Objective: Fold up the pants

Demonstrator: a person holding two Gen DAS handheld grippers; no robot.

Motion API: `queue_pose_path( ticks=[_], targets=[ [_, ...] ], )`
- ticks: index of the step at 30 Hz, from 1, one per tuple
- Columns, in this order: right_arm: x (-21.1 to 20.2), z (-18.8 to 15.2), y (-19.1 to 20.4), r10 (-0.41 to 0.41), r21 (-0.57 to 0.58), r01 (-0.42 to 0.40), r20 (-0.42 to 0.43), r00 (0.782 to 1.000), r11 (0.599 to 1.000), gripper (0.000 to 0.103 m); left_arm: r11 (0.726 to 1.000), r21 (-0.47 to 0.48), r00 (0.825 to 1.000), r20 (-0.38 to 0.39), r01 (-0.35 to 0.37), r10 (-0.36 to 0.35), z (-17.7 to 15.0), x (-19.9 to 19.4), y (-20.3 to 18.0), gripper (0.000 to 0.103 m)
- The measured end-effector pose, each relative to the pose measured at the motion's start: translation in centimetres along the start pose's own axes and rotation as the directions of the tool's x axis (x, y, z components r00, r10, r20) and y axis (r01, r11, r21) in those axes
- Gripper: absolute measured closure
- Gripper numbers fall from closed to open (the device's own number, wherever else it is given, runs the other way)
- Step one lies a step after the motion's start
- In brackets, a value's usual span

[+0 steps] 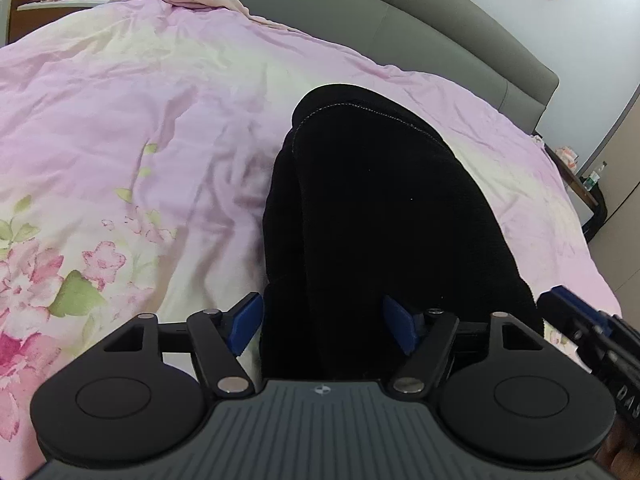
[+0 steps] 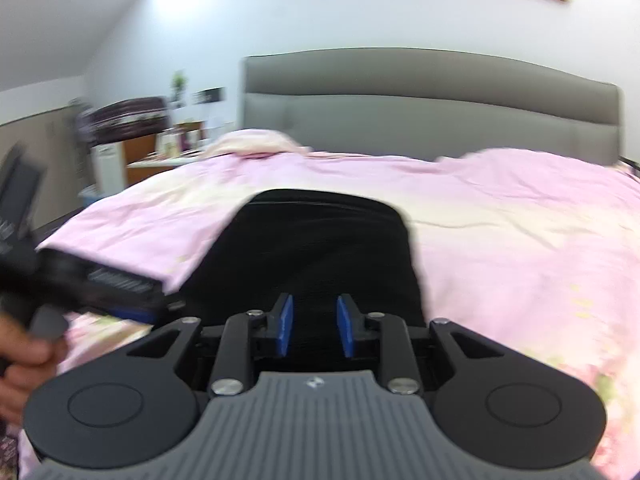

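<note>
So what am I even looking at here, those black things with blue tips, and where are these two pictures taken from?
Those are two hand-held grippers, no robot arm: a person holds one in each hand. Each carries a wide-angle camera looking forward along its two blue-padded fingers. One picture comes from the left gripper, the other from the right gripper. Both point at a pair of black fabric pants lying on a pink floral bedspread, with a grey padded headboard behind. The left gripper's fingers stand wide apart; the right's are closer together with a gap. Neither clearly grips the cloth.
</note>
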State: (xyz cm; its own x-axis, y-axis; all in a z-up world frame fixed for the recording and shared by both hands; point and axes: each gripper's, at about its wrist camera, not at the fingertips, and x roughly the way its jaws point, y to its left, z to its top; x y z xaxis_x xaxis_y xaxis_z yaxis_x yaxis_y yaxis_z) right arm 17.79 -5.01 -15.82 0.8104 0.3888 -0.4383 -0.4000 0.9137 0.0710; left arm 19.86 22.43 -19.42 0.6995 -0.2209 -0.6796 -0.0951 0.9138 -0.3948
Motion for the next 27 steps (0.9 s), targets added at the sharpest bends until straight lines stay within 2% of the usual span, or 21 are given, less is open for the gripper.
queue_pose_path(
  ticks=[3,6,8,13,16,19,23,27],
  targets=[
    [0.7,-0.3,-2.9,-0.073,0.091,0.076,-0.043,0.996,0.993,0.079,1.0,-0.018,1.0,0.002,-0.013,0.013,0.0,0.0,0.3,0.021],
    [2.2,-2.2,-3.3,-0.027,0.127,0.044,-0.133,0.991,0.991,0.079,0.998,0.012,0.998,0.012,-0.065,0.065,0.0,0.0,0.1,0.02],
    [2.5,-3.3,-2.6,-0.034,0.092,0.047,-0.143,0.989,0.995,0.079,0.998,0.012,0.998,0.01,-0.068,0.068,0.0,0.2,0.2,0.02],
    [2.7,-4.3,-3.0,-0.027,0.054,0.037,-0.177,0.984,0.998,0.078,0.997,0.014,0.997,0.009,-0.082,0.082,-0.4,0.7,0.4,0.008],
    [2.9,-4.2,-2.6,-0.021,0.001,0.022,-0.214,0.977,1.0,0.075,0.997,0.01,0.997,0.003,-0.08,0.08,-0.3,0.6,0.5,0.008],
    [2.1,-4.1,-2.4,-0.012,-0.023,0.008,-0.193,0.981,1.0,0.07,0.995,0.029,0.996,0.005,-0.09,0.09,-0.2,0.1,0.1,0.009],
    [1.0,-3.7,-3.1,0.006,0.065,0.004,-0.159,0.987,0.998,0.07,0.989,0.091,0.993,0.013,-0.118,0.117,-0.2,-0.6,-1.0,0.011],
    [0.4,-3.2,-3.4,0.026,0.093,-0.012,-0.146,0.989,0.996,0.07,0.986,0.106,0.992,0.01,-0.125,0.125,0.0,-1.2,-1.4,0.014]
  ],
)
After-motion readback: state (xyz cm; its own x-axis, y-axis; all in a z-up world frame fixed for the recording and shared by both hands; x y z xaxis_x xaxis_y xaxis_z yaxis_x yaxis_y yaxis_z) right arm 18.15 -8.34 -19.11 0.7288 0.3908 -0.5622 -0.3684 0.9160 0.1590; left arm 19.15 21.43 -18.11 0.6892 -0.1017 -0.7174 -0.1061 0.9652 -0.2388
